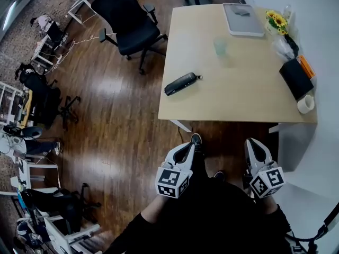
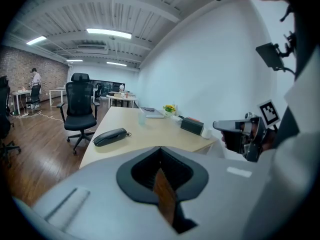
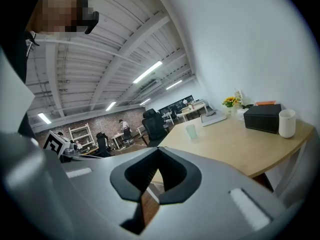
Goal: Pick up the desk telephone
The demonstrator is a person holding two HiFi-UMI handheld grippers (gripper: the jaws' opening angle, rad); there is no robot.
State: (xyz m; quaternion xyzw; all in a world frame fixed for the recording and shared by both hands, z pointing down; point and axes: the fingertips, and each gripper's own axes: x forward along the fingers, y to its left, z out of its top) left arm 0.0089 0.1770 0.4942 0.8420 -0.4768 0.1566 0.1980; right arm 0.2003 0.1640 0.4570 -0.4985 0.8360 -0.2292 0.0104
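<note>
The desk telephone [image 1: 181, 83] is a long black handset lying slantwise near the front left corner of the pale wooden table [image 1: 238, 97]; in the left gripper view the telephone [image 2: 111, 136] lies ahead and to the left. Both grippers hang in front of the table's near edge, short of it and above the floor. My left gripper [image 1: 188, 148] is shut and empty, its jaws [image 2: 160, 149] meeting at the tip. My right gripper [image 1: 253, 144] is also shut with nothing in it, and it points toward the table's right part [image 3: 159, 150].
On the table stand a clear cup [image 1: 220, 46], a grey laptop [image 1: 243, 19], yellow flowers [image 1: 277, 21], a black box [image 1: 296, 78] and a white mug [image 1: 305, 104]. A black office chair [image 1: 127, 20] stands left of the table. A white wall runs along the right.
</note>
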